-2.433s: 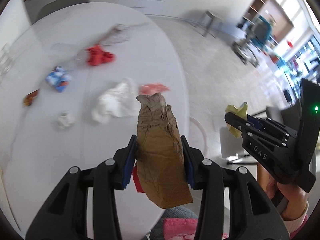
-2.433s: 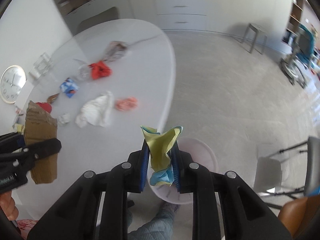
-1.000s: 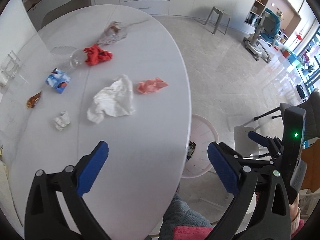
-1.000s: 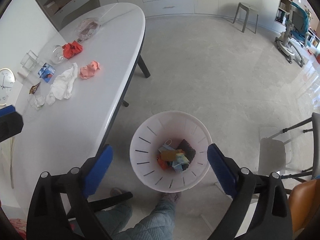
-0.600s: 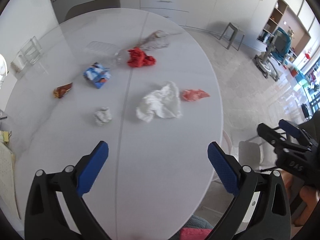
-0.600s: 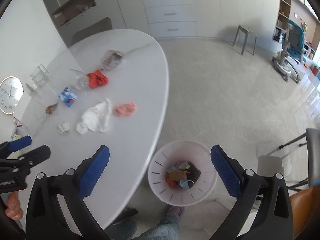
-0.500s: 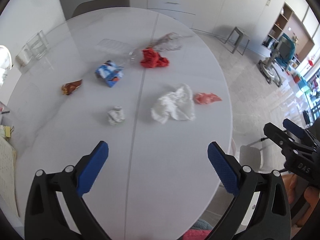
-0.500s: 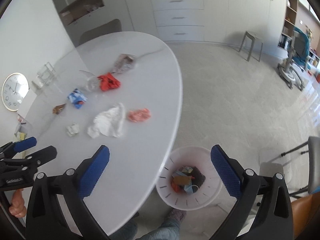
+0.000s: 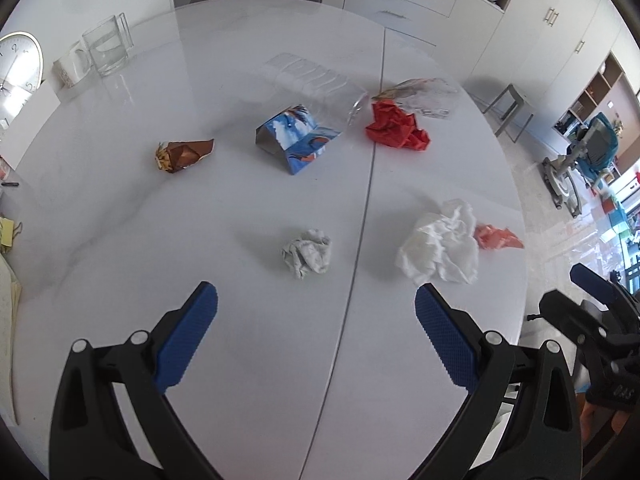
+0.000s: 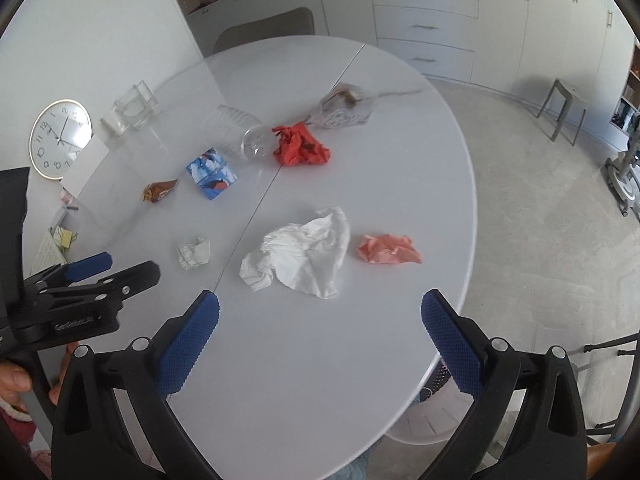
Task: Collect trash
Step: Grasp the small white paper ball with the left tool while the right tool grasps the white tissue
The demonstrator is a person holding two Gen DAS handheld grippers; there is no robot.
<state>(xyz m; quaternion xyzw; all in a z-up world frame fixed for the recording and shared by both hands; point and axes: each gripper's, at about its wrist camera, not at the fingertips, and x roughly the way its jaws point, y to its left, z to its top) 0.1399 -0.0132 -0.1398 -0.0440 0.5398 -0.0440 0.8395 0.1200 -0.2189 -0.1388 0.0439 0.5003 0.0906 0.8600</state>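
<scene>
Trash lies scattered on the white oval table (image 9: pixel 260 380): a small crumpled paper ball (image 9: pixel 307 253), a large white tissue (image 9: pixel 442 249), a pink wad (image 9: pixel 498 237), a red wad (image 9: pixel 396 126), a blue printed carton (image 9: pixel 298 138), a brown wrapper (image 9: pixel 182 154), a clear plastic cup (image 9: pixel 316 78) on its side and a clear bag (image 9: pixel 420 94). My left gripper (image 9: pixel 316 332) is open and empty, hovering just short of the paper ball. My right gripper (image 10: pixel 320 336) is open and empty, above the near table, short of the white tissue (image 10: pixel 300 256) and pink wad (image 10: pixel 388 249).
A glass container (image 9: pixel 108 44) and a wall clock (image 9: pixel 18 64) stand at the table's far left. The white bin's rim (image 10: pixel 424 420) shows under the table's near right edge. A chair (image 10: pixel 264 30) stands at the far end. Papers (image 9: pixel 6 292) lie at the left edge.
Both grippers let go of their trash, the cardboard and the yellow-blue scrap, over the bin, opened wide, then swung back over the table toward the remaining pieces.
</scene>
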